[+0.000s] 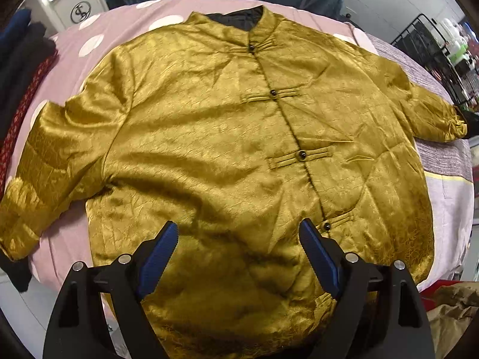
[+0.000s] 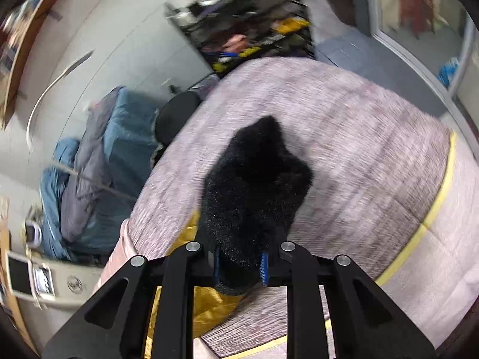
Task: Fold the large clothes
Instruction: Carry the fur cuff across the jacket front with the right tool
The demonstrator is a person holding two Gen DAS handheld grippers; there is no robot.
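A shiny gold jacket (image 1: 209, 125) with dark knot buttons lies front up on the bed, its collar at the far side and both sleeves spread out. Above its lower front hangs my left gripper (image 1: 239, 227), pointing down, its blue pads wide apart and nothing between them. In the right wrist view, my right gripper (image 2: 239, 264) is shut on a lump of black fleecy fabric (image 2: 257, 179), lifted off the bed. Gold fabric (image 2: 206, 308) of the jacket hangs under it. How the black fabric joins the jacket is hidden.
The bed has a pink dotted sheet (image 1: 98, 33) and a grey striped blanket (image 2: 344, 137) with a yellow line. Dark and red clothes (image 1: 21, 68) lie at the left edge. A white appliance (image 1: 71, 0) and blue bedding (image 2: 89, 173) stand beyond the bed; a cluttered rack (image 2: 245, 30) stands near the far corner.
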